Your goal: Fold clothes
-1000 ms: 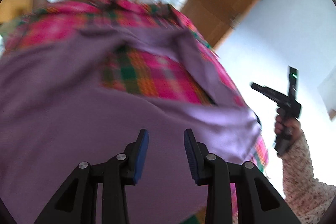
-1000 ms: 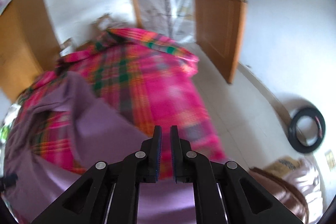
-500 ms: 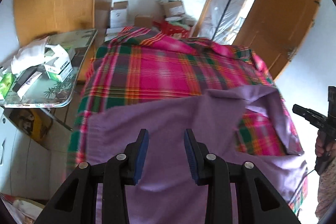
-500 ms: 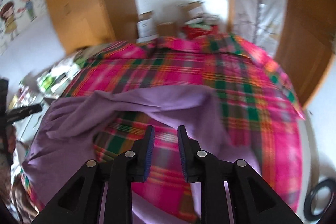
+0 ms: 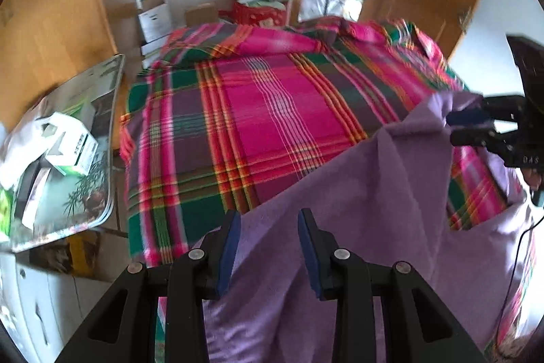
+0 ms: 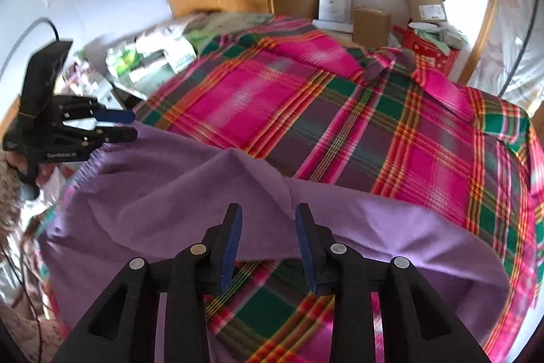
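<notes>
Bedroom clutter is ringing the plaid bed (image 6: pixel 391 138) where the purple garment (image 6: pixel 176 203) is lying rumpled, unfolded; my left hand-held gripper (image 5: pixel 268 247) and right hand-held gripper (image 6: pixel 267 244) are both hovering parted, holding nothing.

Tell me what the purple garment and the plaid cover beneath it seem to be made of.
Purple garment: probably a soft knit or fleece-like fabric, matte, falling in broad rounded folds, with a gathered hem at one corner. Plaid cover: looks like thin woven cloth, its pink, green and orange stripes crossing in a flat check; the fibre cannot be told.
</notes>
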`<state>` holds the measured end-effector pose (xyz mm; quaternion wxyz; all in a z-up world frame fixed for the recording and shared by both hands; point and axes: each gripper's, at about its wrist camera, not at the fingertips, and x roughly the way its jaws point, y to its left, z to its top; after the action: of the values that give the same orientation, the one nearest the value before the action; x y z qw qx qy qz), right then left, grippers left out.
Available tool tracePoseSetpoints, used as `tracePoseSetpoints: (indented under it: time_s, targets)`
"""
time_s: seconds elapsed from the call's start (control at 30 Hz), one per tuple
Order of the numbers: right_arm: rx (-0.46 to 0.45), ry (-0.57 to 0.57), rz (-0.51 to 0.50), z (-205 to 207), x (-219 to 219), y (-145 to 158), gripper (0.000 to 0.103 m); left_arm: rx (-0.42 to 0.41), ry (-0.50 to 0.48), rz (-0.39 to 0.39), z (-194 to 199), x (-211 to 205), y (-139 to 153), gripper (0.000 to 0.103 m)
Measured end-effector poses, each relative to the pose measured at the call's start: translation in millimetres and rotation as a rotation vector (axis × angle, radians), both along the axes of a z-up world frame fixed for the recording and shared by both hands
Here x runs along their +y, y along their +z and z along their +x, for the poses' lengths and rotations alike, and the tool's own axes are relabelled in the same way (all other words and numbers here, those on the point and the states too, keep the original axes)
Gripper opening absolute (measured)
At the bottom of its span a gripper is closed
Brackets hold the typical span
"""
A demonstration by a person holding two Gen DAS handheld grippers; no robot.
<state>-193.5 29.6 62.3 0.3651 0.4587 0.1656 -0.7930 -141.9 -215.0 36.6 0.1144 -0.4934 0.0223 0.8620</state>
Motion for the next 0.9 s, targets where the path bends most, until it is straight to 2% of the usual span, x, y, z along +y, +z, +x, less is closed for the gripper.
tracePoseSetpoints:
  time_s: [0.17,0.3,0.37,0.4,0.47,0.5,0.53,0.6,0.7,0.8,0.9]
  targets:
    - [-0.008,-0.005,0.064,-15.3,-8.0,-18.8,0.034,-0.033,-0.026,0.010,-8.5,0.9,-15.0,0.035]
    - [-0.023,-0.009,0.056,-22.4,-7.7,-24.5,0.033,-0.069,-0.051,-0.007,-9.7,7.3,-27.4,0.035]
    - [-0.009,-0.011,0.056,-23.4,-8.6,-24.7,0.024,-0.068,-0.050,-0.009,-9.7,8.6,-28.9,0.035]
    - [0.003,-0.006,0.063,-23.0,-9.4,-24.3,0.011,-0.067,-0.045,-0.005,-10.0,8.0,-28.9,0.035]
    - [0.026,0.003,0.075,-22.2,-10.9,-23.6,0.006,-0.070,-0.032,0.007,-11.6,4.6,-28.8,0.026]
    - [0.039,0.005,0.078,-22.0,-11.2,-22.6,0.004,-0.071,-0.023,0.006,-12.4,2.4,-28.6,0.012]
    - [0.053,-0.002,0.074,-22.2,-10.3,-19.9,0.004,-0.071,-0.015,0.007,-13.2,0.0,-28.4,0.007]
    - [0.081,-0.020,0.059,-23.7,-7.5,-13.7,0.004,-0.072,0.009,0.019,-14.7,-6.1,-27.7,0.003]
    - [0.105,-0.061,0.036,-31.9,-3.0,-6.6,0.004,-0.037,0.075,0.010,-17.9,-14.9,-22.0,0.002]
    - [0.110,-0.078,0.032,-39.3,-5.2,-6.5,0.004,0.014,0.159,0.064,-21.6,-31.2,-11.3,0.002]
    - [0.125,-0.099,0.044,-47.7,-11.4,-10.7,0.004,0.033,0.240,0.085,-26.9,-49.5,-9.4,0.002]
